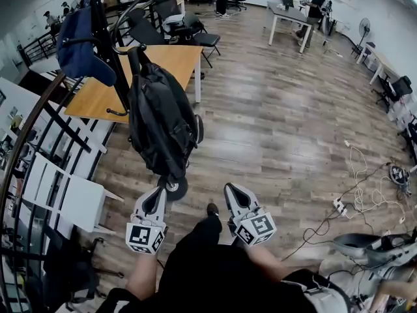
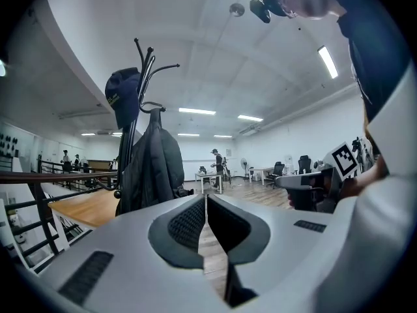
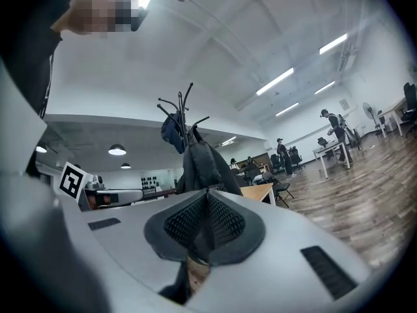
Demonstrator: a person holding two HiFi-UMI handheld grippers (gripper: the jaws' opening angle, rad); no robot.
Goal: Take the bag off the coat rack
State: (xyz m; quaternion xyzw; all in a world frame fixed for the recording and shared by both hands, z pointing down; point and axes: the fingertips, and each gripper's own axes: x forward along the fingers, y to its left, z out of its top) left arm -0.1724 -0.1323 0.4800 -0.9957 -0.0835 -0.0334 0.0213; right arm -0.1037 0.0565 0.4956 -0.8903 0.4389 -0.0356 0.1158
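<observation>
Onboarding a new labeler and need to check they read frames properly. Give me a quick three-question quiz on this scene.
1. True or false: the left tongs and the right tongs are both shut with nothing between them.
2. Where is the blue cap? A) on the coat rack, higher than the black backpack B) in the left tongs C) in the right tongs
3. Fill in: the backpack hangs on the rack, touched by ____ tongs.
Key: 1 true; 2 A; 3 neither.
</observation>
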